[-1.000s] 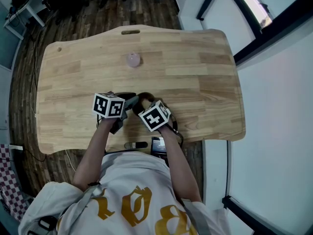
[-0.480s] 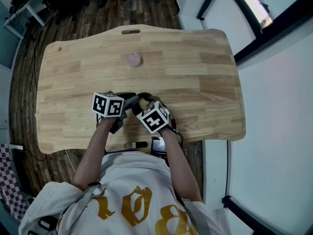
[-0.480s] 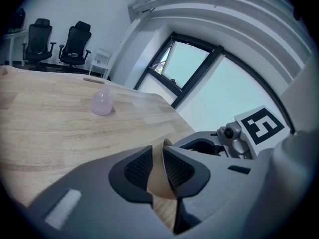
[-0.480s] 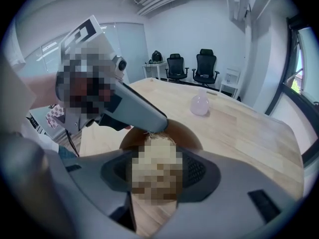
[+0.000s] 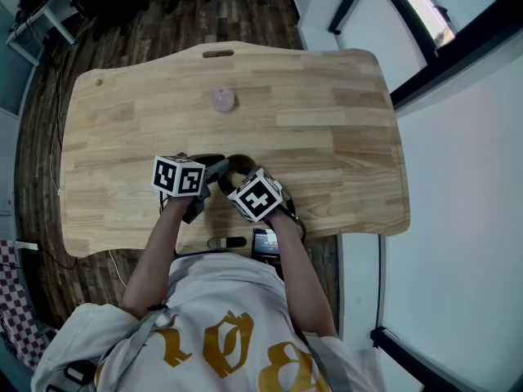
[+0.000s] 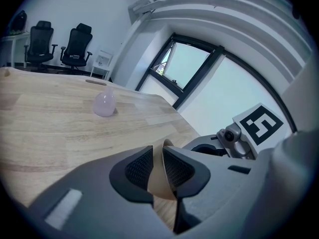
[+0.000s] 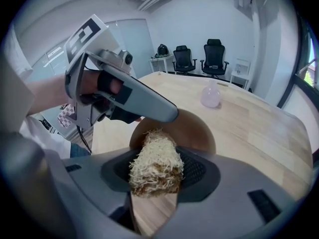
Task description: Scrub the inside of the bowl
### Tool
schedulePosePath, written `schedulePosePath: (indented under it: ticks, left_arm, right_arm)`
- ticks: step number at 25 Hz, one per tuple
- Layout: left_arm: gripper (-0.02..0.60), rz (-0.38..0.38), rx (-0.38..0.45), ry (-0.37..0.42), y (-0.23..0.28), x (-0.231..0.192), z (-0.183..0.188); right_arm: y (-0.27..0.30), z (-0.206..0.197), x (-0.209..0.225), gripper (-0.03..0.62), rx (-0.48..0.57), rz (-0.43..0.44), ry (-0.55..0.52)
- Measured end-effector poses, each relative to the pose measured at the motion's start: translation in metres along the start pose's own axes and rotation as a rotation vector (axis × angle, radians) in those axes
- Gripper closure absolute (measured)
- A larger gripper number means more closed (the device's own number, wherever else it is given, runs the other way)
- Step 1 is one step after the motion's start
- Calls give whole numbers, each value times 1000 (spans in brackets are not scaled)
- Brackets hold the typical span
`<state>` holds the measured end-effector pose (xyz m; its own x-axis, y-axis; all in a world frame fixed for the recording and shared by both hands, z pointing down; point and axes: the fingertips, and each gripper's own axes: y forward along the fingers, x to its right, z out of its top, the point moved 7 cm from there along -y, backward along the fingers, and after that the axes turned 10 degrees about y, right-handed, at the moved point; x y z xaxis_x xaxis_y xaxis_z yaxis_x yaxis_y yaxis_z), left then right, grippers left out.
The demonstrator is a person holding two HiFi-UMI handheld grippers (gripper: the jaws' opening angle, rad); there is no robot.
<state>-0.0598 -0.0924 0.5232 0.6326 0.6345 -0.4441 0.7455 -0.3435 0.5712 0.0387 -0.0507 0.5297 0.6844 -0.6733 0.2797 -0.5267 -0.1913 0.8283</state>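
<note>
Currently left gripper (image 6: 158,158) fingers pinch the rim of the brown bowl (image 7: 195,127), tipped up near the desk (image 5: 327,137) front edge, mouth toward right gripper (image 7: 158,171); its fingers clamp a loofah scrubber (image 7: 154,158), long axis pointing into the bowl.

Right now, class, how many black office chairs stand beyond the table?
2: one black office chair beyond the table's far end, the other just right of it. Others may be hidden.

1. A pale wooden table (image 5: 327,104) with rounded corners stands on a dark plank floor (image 5: 163,19).
2. A large dark-framed window (image 6: 192,68) runs beyond the table's right edge.
3. Two black office chairs (image 7: 215,54) stand by a white wall (image 7: 199,14) past the far edge.
</note>
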Motion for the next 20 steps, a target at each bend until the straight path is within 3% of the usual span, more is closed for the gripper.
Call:
schedulePosePath:
  ticks: [6, 13, 20]
  left_arm:
    - [525, -5, 3, -2, 0, 0, -1]
    - [525, -27, -3, 2, 3, 4, 2]
    - [525, -16, -6, -3, 3, 5, 0]
  right_arm:
    - [5, -7, 8, 398, -56, -58, 43]
    - [3, 1, 14, 398, -6, -154, 52]
    - [3, 7, 7, 398, 37, -119, -29]
